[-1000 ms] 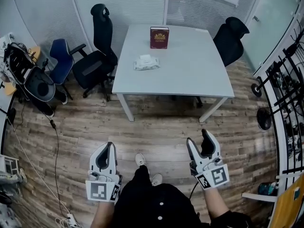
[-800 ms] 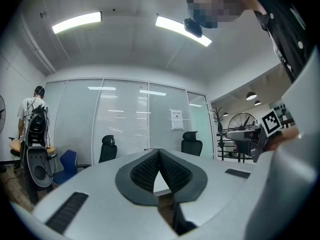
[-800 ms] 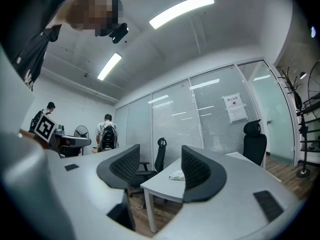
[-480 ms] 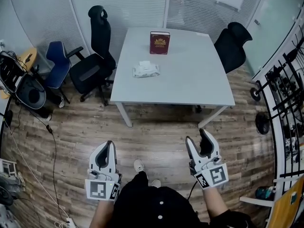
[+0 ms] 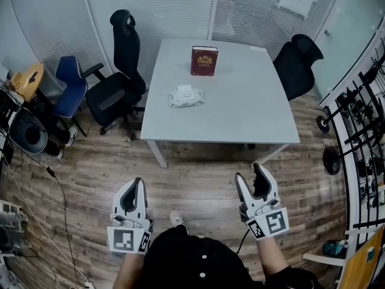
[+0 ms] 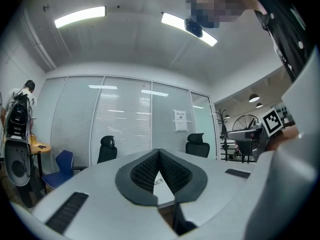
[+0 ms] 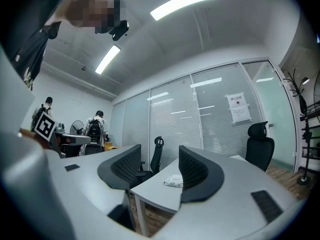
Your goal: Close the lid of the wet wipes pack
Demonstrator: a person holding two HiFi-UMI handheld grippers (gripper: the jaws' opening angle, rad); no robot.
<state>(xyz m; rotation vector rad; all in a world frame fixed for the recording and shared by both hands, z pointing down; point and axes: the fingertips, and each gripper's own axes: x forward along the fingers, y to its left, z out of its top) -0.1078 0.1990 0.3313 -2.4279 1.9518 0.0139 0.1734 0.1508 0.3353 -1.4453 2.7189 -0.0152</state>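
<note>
The white wet wipes pack (image 5: 185, 96) lies on the left half of the white table (image 5: 240, 113), its lid raised. Both grippers are held low over the wooden floor, well short of the table. The left gripper (image 5: 136, 190) is shut with nothing in it; in the left gripper view its pads (image 6: 150, 169) meet at the tips. The right gripper (image 5: 255, 178) stands open and empty. In the right gripper view the pack (image 7: 174, 180) shows far off on the table (image 7: 155, 189), between the two spread fingers (image 7: 197, 171).
A dark red book (image 5: 204, 61) stands on the table behind the pack. Black office chairs (image 5: 117, 89) (image 5: 298, 62) flank the table, and a blue chair (image 5: 67, 86) is further left. Cables (image 5: 42, 215) trail on the floor at left; racks (image 5: 361, 125) line the right wall.
The table and pack have drawn a little nearer in the head view, and the clutter at left has slid toward the edge. Both grippers keep their pose.
</note>
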